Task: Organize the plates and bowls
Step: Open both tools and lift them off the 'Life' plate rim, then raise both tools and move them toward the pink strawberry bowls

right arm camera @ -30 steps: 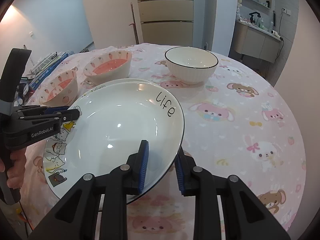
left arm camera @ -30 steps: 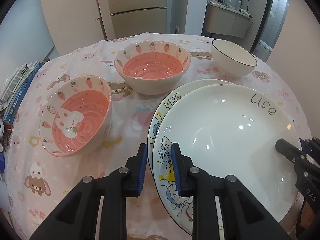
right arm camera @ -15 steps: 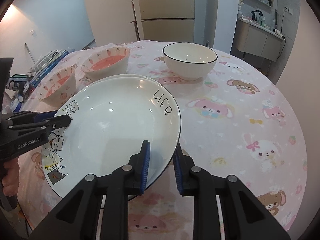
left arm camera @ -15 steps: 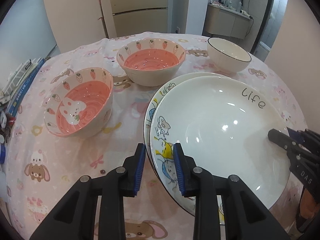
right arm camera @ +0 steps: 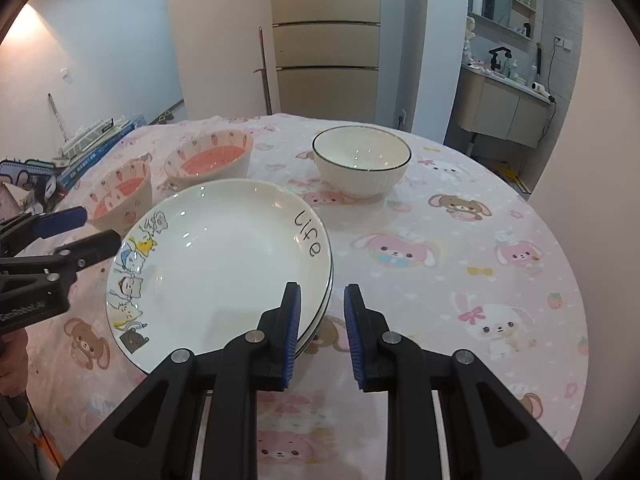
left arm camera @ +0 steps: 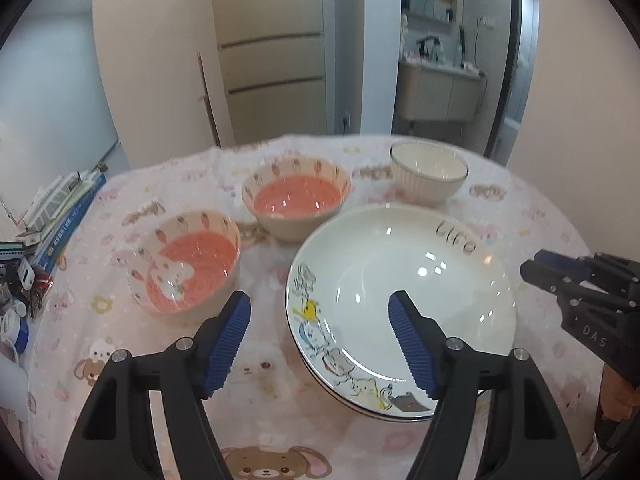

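Note:
Two white "Life" plates with cartoon prints lie stacked (left arm camera: 400, 304) (right arm camera: 224, 264) on the round table. My left gripper (left arm camera: 320, 340) is wide open, raised above the stack's left edge. My right gripper (right arm camera: 322, 332) is open and empty beside the stack's right rim. Two pink strawberry bowls, the near one (left arm camera: 188, 264) (right arm camera: 124, 196) and the far one (left arm camera: 298, 200) (right arm camera: 210, 158), stand to the left and behind. A white ribbed bowl (left arm camera: 428, 176) (right arm camera: 362, 164) stands behind the plates.
A pink cartoon-animal tablecloth (right arm camera: 460, 264) covers the table. Books and small clutter (left arm camera: 44, 220) lie at the table's left edge. Cabinets and a doorway stand beyond the table.
Both grippers opened and let go of the plates, which now lie stacked flat on the table. Both grippers have drawn back and upward.

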`<state>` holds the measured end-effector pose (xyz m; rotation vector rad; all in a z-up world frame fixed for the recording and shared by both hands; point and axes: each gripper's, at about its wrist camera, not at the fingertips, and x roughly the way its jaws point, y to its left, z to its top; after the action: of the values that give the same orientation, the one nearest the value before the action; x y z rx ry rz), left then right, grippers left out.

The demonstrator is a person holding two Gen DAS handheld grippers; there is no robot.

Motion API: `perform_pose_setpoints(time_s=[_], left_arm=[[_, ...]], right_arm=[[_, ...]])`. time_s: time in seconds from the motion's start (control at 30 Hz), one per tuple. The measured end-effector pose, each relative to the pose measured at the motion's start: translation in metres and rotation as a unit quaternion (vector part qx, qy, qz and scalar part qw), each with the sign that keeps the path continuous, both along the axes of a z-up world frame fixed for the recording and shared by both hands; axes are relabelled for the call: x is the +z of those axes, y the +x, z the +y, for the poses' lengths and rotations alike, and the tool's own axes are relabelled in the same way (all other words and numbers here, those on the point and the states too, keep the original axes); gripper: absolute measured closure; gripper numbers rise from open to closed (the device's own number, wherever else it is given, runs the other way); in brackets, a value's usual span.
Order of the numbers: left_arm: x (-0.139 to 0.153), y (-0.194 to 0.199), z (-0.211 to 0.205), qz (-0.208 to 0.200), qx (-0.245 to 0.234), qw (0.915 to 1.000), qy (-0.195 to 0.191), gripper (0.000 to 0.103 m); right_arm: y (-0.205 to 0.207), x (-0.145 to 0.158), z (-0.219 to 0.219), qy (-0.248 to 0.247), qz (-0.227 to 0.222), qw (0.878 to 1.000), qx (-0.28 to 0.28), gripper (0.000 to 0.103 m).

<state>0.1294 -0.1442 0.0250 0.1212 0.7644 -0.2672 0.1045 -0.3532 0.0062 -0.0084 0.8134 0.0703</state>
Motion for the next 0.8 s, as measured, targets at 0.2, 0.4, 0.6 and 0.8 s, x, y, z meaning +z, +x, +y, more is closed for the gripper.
perform_pose_setpoints(time_s=[0.2,0.4,0.6,0.8], left_arm=[[0.029,-0.018,0.007,-0.072,-0.002,0.9974,-0.006,0.016],[0.057,-0.039,0.027,-0.143,0.021,0.9888,-0.037,0.016],[0.078,-0.058,0.054,-0.200,0.058,0.9763,-0.058,0.016],[0.091,-0.071,0.072,-0.239,0.069,0.9665,-0.063,0.013]], right_arm=[[-0.010,0.020,-0.010,0.025,-0.050,0.998,-0.022,0.081],[-0.019,0.041,-0.002,0.021,-0.089,0.996,-0.017,0.072],[-0.028,0.061,0.014,0.010,-0.131,0.991,-0.002,0.069],[-0.031,0.075,0.030,0.019,-0.153,0.988,0.012,0.068]])
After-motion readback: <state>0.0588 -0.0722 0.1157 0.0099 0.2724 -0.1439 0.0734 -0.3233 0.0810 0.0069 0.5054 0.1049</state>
